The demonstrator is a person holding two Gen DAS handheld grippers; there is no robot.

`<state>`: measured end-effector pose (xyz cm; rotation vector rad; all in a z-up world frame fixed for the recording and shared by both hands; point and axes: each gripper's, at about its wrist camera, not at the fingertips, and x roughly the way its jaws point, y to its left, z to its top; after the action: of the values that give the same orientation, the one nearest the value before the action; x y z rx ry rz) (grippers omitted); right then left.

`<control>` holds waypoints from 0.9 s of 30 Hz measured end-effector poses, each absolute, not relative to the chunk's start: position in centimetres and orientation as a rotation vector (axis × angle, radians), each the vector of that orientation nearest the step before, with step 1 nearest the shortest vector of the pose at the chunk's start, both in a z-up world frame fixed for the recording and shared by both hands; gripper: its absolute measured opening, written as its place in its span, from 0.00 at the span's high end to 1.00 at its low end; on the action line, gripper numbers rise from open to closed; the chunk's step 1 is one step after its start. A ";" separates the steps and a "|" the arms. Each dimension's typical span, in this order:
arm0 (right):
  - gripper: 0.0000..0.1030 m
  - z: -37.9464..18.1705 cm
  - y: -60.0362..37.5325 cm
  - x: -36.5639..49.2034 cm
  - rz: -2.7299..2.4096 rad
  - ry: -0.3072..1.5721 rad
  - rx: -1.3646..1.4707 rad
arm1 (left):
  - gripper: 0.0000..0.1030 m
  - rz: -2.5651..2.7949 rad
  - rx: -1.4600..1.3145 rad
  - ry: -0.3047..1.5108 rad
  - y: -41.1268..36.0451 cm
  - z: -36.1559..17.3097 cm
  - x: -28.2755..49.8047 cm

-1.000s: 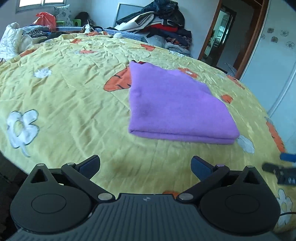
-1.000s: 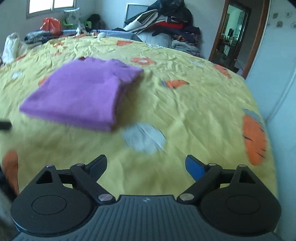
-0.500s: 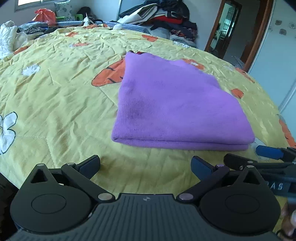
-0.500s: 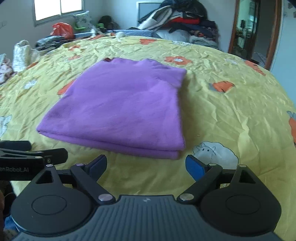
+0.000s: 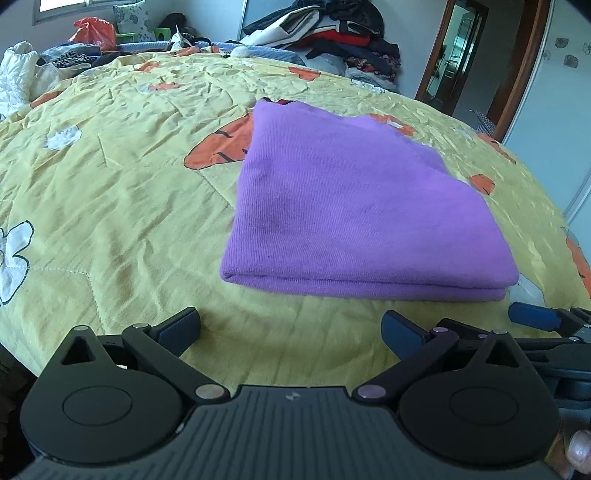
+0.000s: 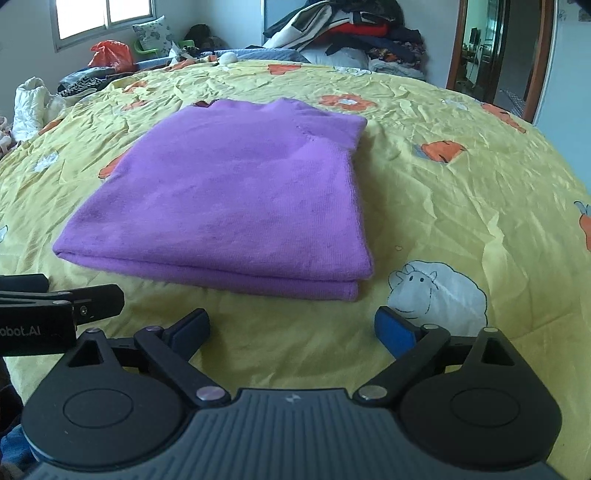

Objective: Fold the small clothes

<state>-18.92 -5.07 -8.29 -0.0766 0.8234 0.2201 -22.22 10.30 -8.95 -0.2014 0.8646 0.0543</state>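
While both grippers hover low over the near edge of the yellow bedspread (image 5: pixel 110 206), the purple garment (image 5: pixel 354 206) lies folded flat on it, doubled edge facing them. Left gripper (image 5: pixel 290 328): jaws wide apart, holding nothing, just short of the fold's left corner. Right gripper (image 6: pixel 291 328): jaws spread too, empty, near the right corner beside a printed sheep (image 6: pixel 439 291). Clothes pile (image 6: pixel 347 33) sits far behind.

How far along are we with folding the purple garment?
Done: the purple garment lies folded in a flat rectangle on the yellow bedspread, with stacked layers at its near edge. In hand: nothing; the left claw and right claw are open. Left: perhaps another fold.
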 end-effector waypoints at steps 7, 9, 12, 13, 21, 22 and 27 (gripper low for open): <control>0.00 -8.5 -5.3 -18.8 0.198 0.822 -0.074 | 0.00 0.060 -0.183 0.866 10.1 -9.0 -22.1; 0.00 -8.5 -5.4 -18.8 0.196 0.818 -0.072 | 0.00 0.062 -0.182 0.866 10.1 -9.0 -22.1; 0.00 -8.5 -5.5 -18.9 0.190 0.818 -0.072 | 0.00 0.069 -0.174 0.869 10.0 -9.0 -22.1; 0.00 -8.5 -5.6 -19.0 0.192 0.816 -0.071 | 0.00 0.072 -0.171 0.871 10.0 -9.0 -22.1; 0.00 -8.8 -5.9 -18.9 0.196 0.779 -0.068 | 0.00 0.141 -0.129 0.894 9.4 -9.1 -21.6; 0.00 -8.8 -6.0 -18.8 0.197 0.777 -0.066 | 0.00 0.143 -0.123 0.895 9.3 -9.1 -21.6; 0.00 -8.8 -5.9 -18.5 0.180 0.776 -0.062 | 0.00 0.162 -0.092 0.897 9.0 -9.3 -21.4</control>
<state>-18.51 -5.92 -8.80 -0.0622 0.7759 0.1801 -21.36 8.97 -9.31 -0.0917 0.8970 0.1618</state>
